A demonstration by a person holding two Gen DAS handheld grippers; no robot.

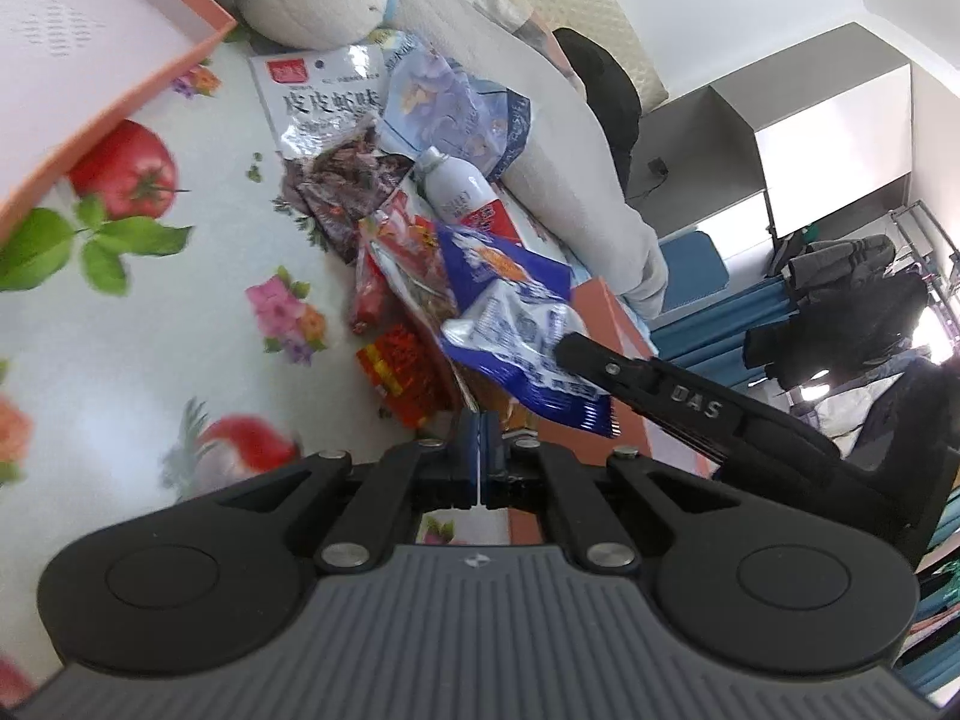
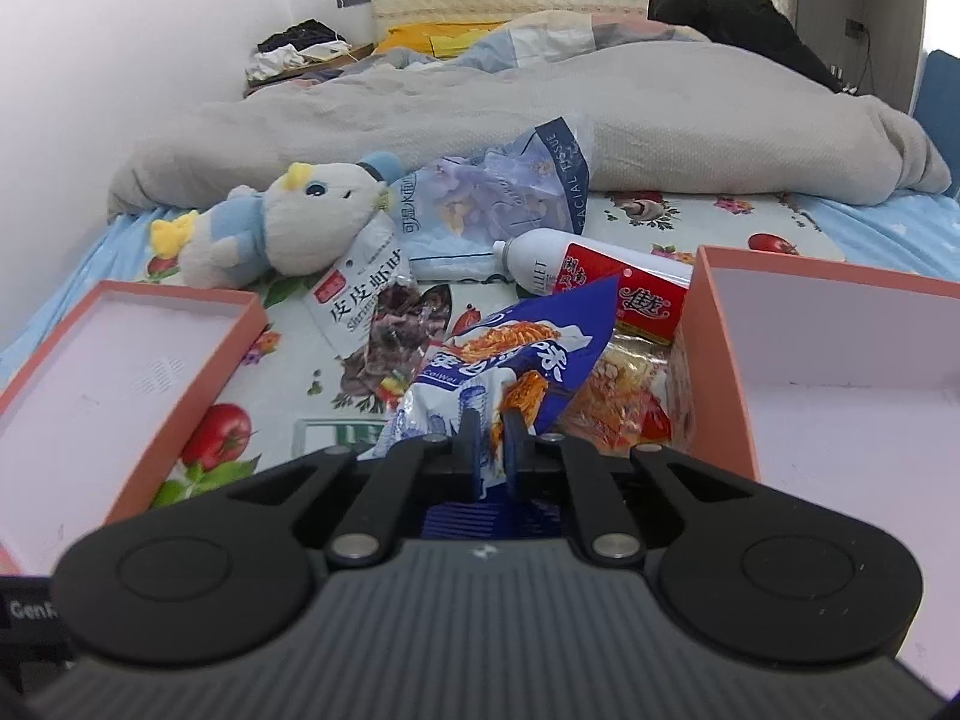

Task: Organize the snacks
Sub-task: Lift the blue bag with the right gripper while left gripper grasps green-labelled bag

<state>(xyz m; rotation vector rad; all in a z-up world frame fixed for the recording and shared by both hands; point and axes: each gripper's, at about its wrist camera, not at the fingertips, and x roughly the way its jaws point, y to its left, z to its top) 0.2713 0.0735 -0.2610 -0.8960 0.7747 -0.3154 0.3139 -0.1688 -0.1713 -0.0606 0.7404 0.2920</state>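
Note:
A blue and white snack bag (image 2: 516,360) is pinched at its lower edge by my right gripper (image 2: 489,438), which is shut on it above the snack pile. In the left wrist view the same bag (image 1: 510,312) hangs from the right gripper (image 1: 570,351) at centre right. My left gripper (image 1: 480,441) is shut, its blue pads together with nothing seen between them, just in front of a red packet (image 1: 408,384). A white shrimp snack packet (image 2: 360,294), a dark candy bag (image 2: 396,336), an orange snack bag (image 2: 618,402) and a red packet (image 2: 648,300) lie on the flowered sheet.
Two pink open boxes flank the pile: one at left (image 2: 180,360), one at right (image 2: 714,360). A white bottle (image 2: 534,258), a facial tissue pack (image 2: 498,192) and a plush toy (image 2: 282,228) lie behind the snacks. A grey duvet (image 2: 600,108) covers the far bed.

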